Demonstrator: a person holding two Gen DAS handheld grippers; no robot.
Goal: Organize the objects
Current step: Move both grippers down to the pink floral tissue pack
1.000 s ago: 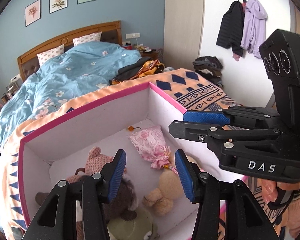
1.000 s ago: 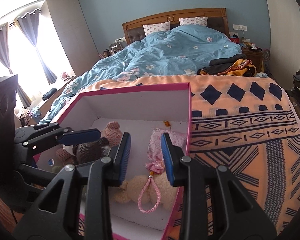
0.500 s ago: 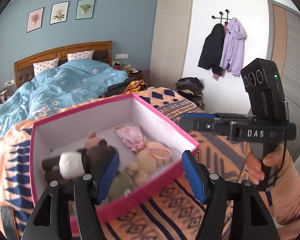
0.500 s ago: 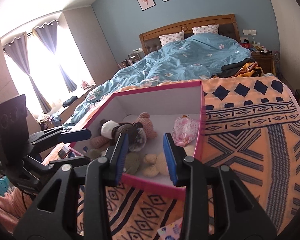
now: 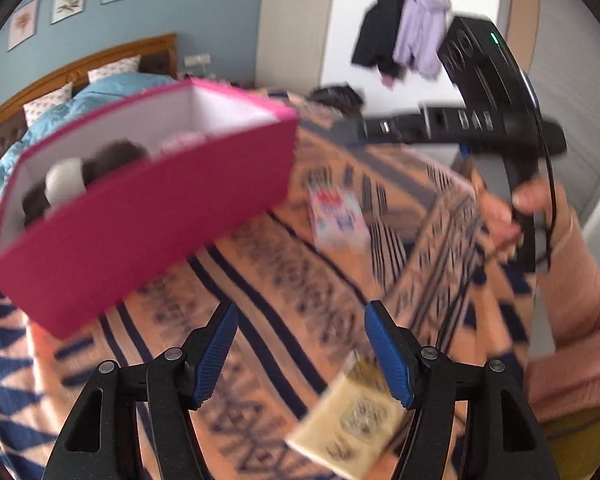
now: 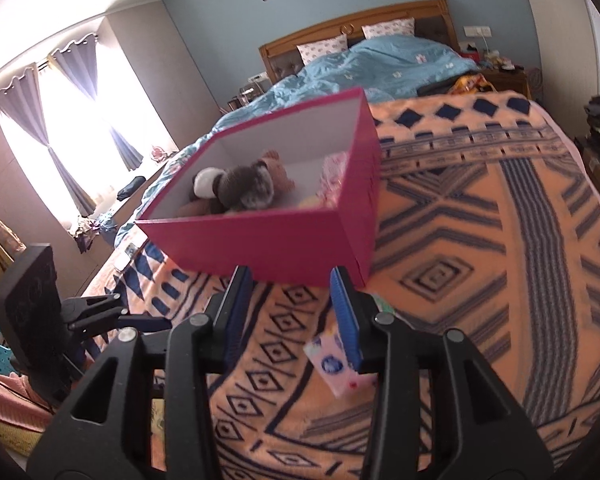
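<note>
Pink box (image 6: 276, 240) on patterned blanket (image 6: 480, 240) at foot of bed, plush toys (image 6: 236, 188) inside; left claw (image 5: 298, 354) open, jaws lately widening, nothing between, yellow packet (image 5: 348, 420) on blanket just below its right finger; right claw (image 6: 292, 316) open, jaws just opening, empty; pink-white packet (image 6: 336, 368) beside its right finger, near box corner.
</note>
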